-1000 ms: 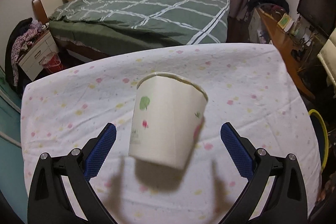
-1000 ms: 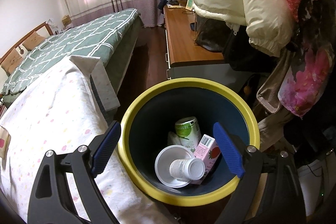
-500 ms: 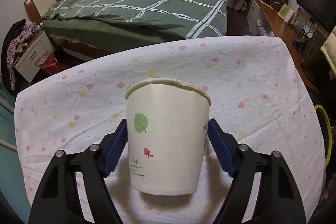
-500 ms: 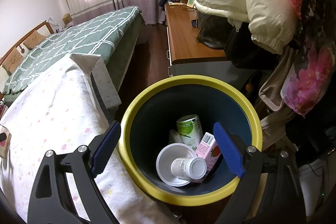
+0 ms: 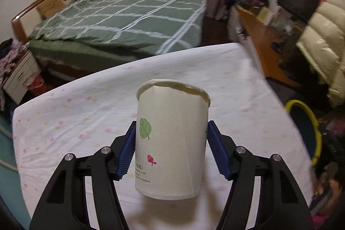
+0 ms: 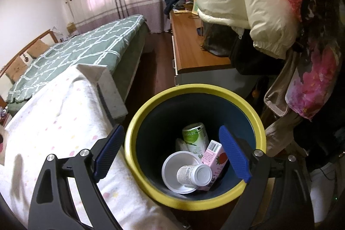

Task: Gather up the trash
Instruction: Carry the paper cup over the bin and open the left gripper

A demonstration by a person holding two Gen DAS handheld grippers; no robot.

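So we've got the paper cup (image 5: pixel 172 141) pinched in the left claw (image 5: pixel 171 150). The jaws have just been closing in on it and now both blue pads sit flat against its sides, 1 on each. The wall is creased and the rim is bent out of round, so the grip looks snug. It's upright, mouth up, and from the shadow under its base we'd say it's lifted just clear of the flowery counter (image 5: pixel 86 113). Grabbing it low on the body makes sense, since that's the stiffer part near the bottom.

The right claw (image 6: pixel 172 154) is spread wide with nothing in it, hanging over the yellow-rimmed bin (image 6: pixel 256 122) that stands right against the counter's edge. Probably parked there to stay out of the way after a drop.

Already in the bin are a green can (image 6: pixel 194 137), a pink carton (image 6: pixel 215 154), a white lid (image 6: pixel 172 167) and a small white bottle (image 6: pixel 194 175) lying on it.

In the left view the bin's rim peeks out at the right, past the counter edge, so we reckon the cup needs a swing over that way, then a release above the opening. Squeeze harder and it'll just crumple.
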